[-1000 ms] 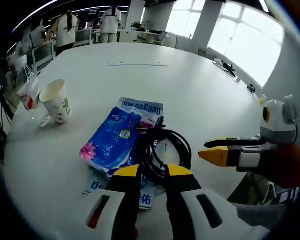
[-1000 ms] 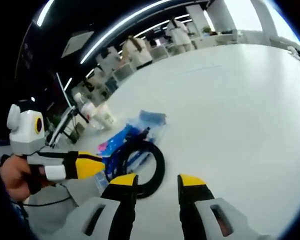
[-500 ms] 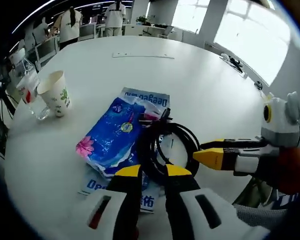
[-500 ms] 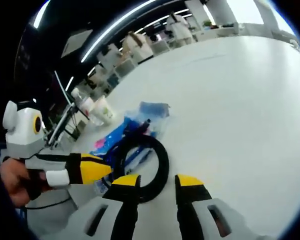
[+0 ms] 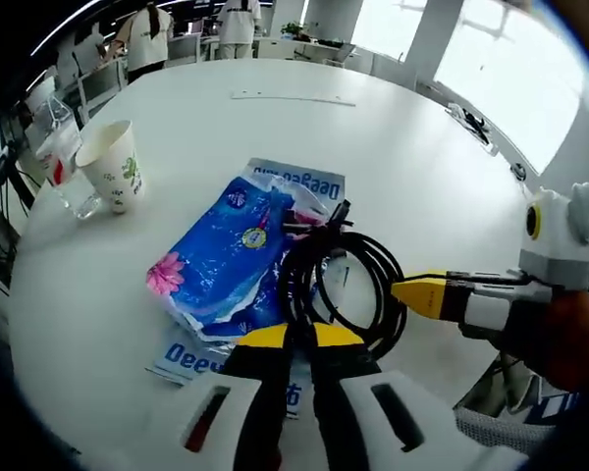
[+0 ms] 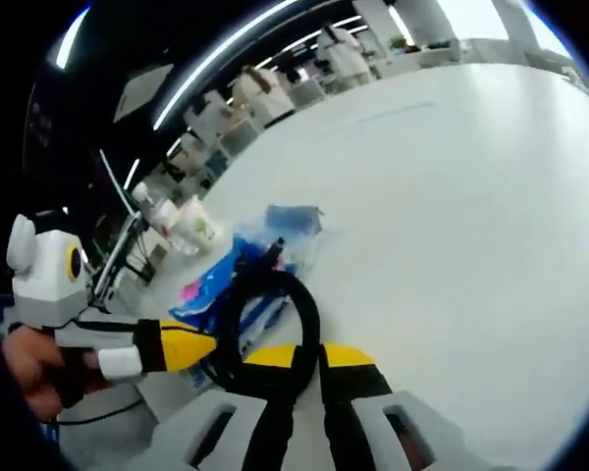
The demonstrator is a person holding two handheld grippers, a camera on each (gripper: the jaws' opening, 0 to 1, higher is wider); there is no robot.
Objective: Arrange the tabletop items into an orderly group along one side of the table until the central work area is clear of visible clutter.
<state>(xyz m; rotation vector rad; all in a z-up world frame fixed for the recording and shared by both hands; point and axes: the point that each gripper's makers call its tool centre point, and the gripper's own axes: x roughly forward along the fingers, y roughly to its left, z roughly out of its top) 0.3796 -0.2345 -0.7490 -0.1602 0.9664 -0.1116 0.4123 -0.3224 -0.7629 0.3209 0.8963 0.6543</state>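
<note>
Bright windows (image 5: 491, 69), distant office desks (image 5: 275, 44)

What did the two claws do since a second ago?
Both claws closed in on the coiled black cable: the left claw and the right claw went from gaping to nearly shut at its near edge. The blue tissue pack and white paper cup stayed put.

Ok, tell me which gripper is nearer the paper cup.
Left. The left gripper sits at the cable coil, across the tissue pack from the cup; the right gripper is farther off.
</note>
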